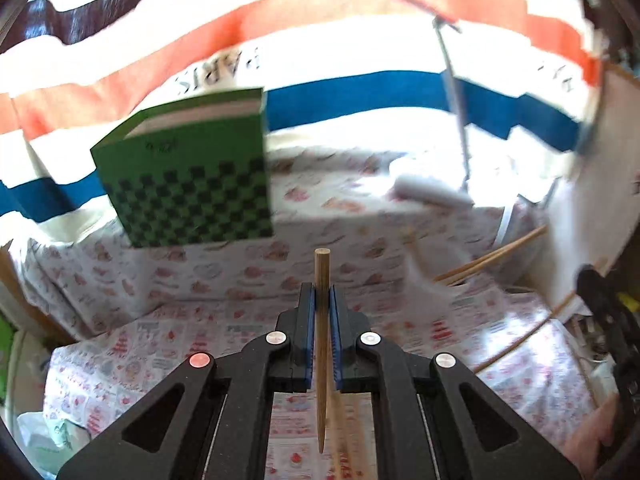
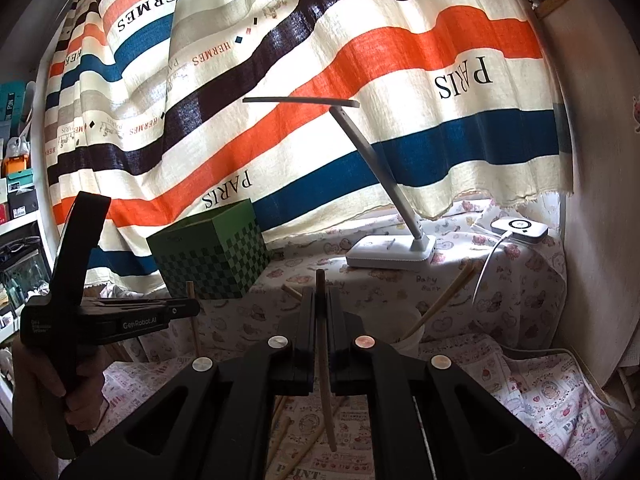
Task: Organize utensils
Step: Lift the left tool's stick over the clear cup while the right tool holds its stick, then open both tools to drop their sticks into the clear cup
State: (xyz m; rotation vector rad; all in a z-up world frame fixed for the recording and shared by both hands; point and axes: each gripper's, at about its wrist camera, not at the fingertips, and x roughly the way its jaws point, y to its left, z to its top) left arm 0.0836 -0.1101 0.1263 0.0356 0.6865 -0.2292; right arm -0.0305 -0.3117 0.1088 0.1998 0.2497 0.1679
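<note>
1. Landmark for all positions: the green checkered box (image 2: 210, 256), open at the top, standing on the printed tablecloth (image 2: 520, 392) against the striped curtain (image 2: 360, 60).
2. Left gripper (image 1: 322, 300): jaws closed tight on one wooden chopstick (image 1: 322, 340). The stick sits in front of the box and slightly to its right in the left wrist view. From the right wrist view the same left gripper (image 2: 176, 308) hangs in front of the box, toward its left, raised off the cloth.
3. Axis of that chopstick: long axis crosses the jaws, near vertical in frame. Blunt end up, toward the box; tapered tip down, toward the cloth.
4. Right gripper (image 2: 320, 300): jaws pressed together on a second chopstick (image 2: 325, 380), in front of the box and to its right. Blunt end pokes above the fingertips, tip points down; the slight bow is probably lens distortion.
5. Progress, as judged: early to middle. Two sticks are picked up; neither is in the box. Box interior not visible, so its contents are unknown.
6. Remaining: loose chopsticks (image 2: 308, 436) lie on the cloth, nearer the camera than the box. More chopsticks (image 2: 444, 304) lean in a white cup (image 2: 412, 340) right of the box.
7. A white desk lamp (image 2: 390, 254) stands right of the box, behind the cup.
</note>
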